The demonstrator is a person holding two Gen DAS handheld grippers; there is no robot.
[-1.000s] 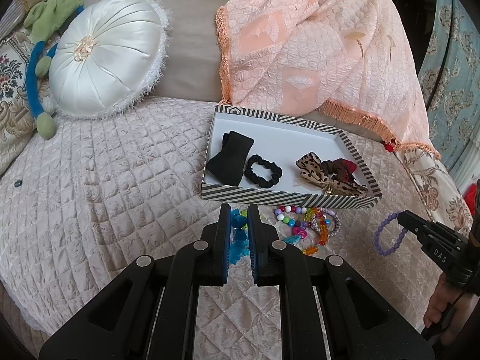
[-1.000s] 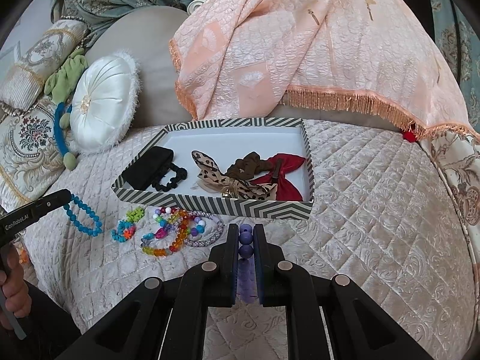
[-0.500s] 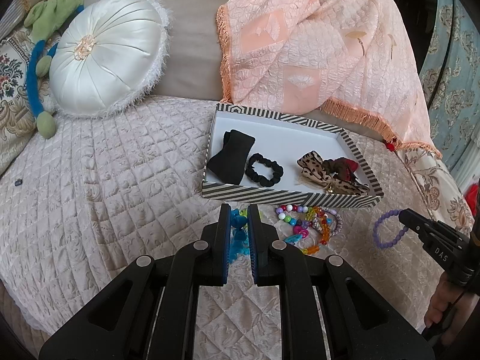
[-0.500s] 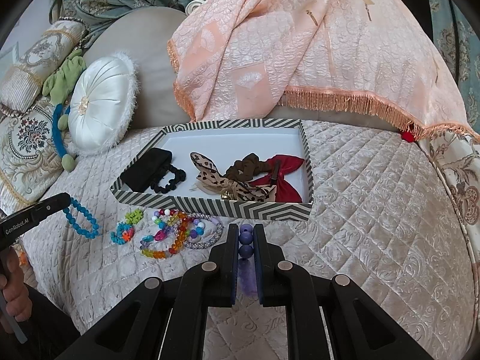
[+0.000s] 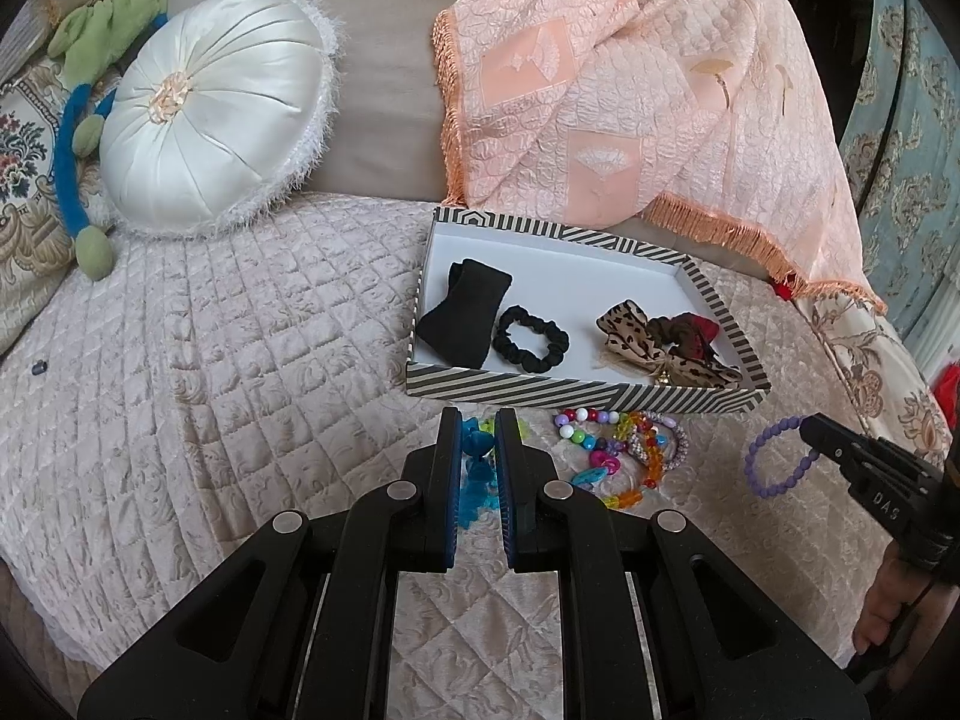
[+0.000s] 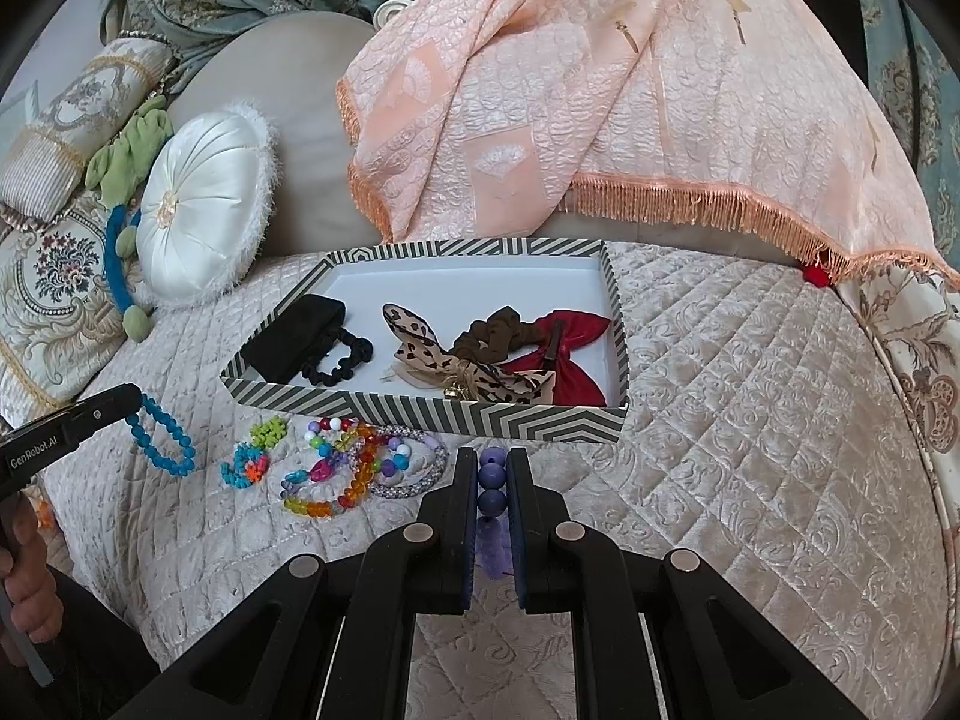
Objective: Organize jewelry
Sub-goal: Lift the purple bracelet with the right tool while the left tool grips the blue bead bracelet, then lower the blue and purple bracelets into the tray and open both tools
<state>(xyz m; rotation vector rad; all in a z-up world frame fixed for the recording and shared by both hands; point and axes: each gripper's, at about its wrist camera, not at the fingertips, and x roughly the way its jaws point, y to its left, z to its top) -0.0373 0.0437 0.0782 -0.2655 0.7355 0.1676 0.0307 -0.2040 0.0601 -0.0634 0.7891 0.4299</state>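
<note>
My left gripper (image 5: 479,429) is shut on a blue bead bracelet (image 5: 477,468), held above the quilt; it also shows in the right wrist view (image 6: 161,438). My right gripper (image 6: 493,462) is shut on a purple bead bracelet (image 6: 491,489), seen hanging from its tip in the left wrist view (image 5: 774,462). A striped tray (image 6: 432,414) holds a black bow (image 5: 465,312), a black scrunchie (image 5: 531,339), a leopard bow (image 6: 456,363), a brown scrunchie (image 6: 495,330) and a red bow (image 6: 567,348). Several colourful bead bracelets (image 6: 354,468) lie on the quilt in front of the tray.
A white round cushion (image 5: 210,114) and a green and blue soft toy (image 5: 84,138) sit at the back left. A peach fringed blanket (image 5: 636,90) drapes behind the tray. Patterned pillows (image 6: 54,276) lie at the far left.
Both grippers have drawn back slightly from the tray, each still holding its bracelet. Nothing was let go or picked up.
</note>
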